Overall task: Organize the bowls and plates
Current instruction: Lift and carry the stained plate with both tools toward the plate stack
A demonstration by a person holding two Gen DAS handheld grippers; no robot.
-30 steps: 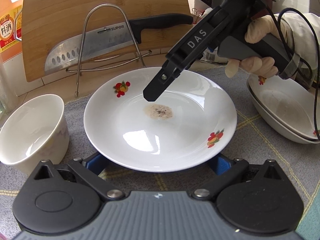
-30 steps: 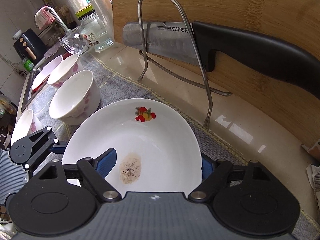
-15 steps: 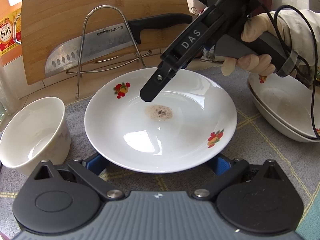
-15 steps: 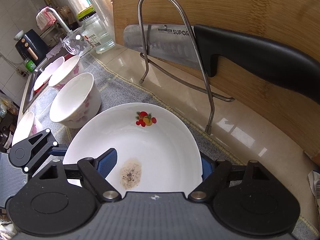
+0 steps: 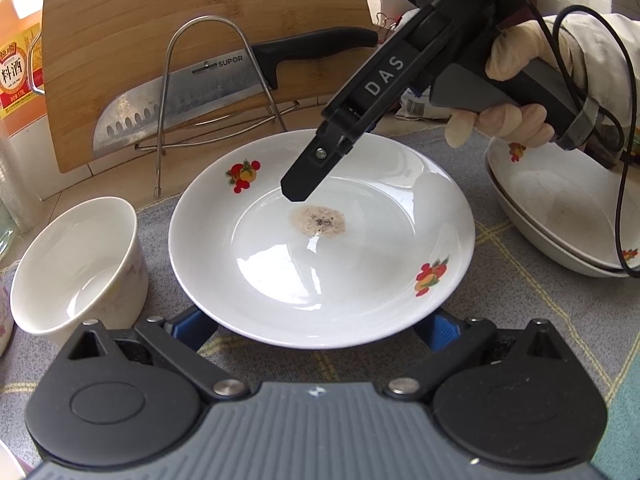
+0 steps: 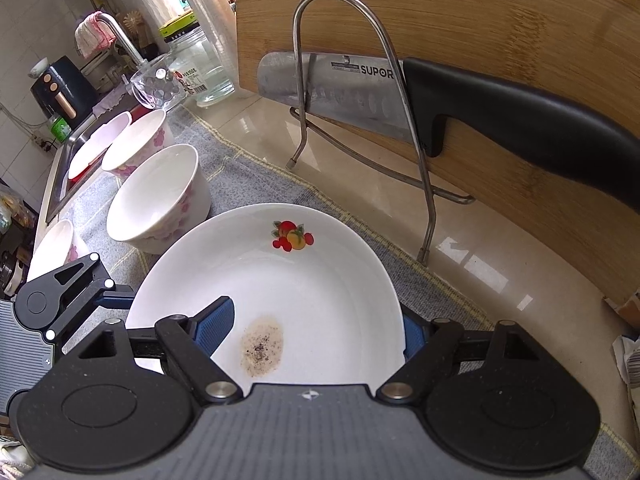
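A white plate (image 5: 320,272) (image 6: 312,280) with fruit prints and a brownish stain at its centre lies on the grey mat. My left gripper (image 5: 316,322) is open, with its blue fingers (image 5: 192,326) reaching under the plate's near rim on both sides; the right wrist view catches it at the left (image 6: 80,292). My right gripper (image 6: 314,330) is open and straddles the rim, with one pad (image 6: 216,322) over the inside and the other outside the edge. In the left wrist view one of its fingers (image 5: 300,186) hangs just above the stain, and a gloved hand (image 5: 516,92) holds it.
A flowered white bowl (image 5: 76,260) (image 6: 160,196) stands left of the plate, with more bowls (image 6: 136,140) toward the sink (image 6: 64,160). Two stacked plates (image 5: 560,216) sit at the right. Behind are a cleaver (image 5: 180,100) on a wire rack, a cutting board (image 6: 480,20), a bottle (image 5: 16,60) and a glass jar (image 6: 200,68).
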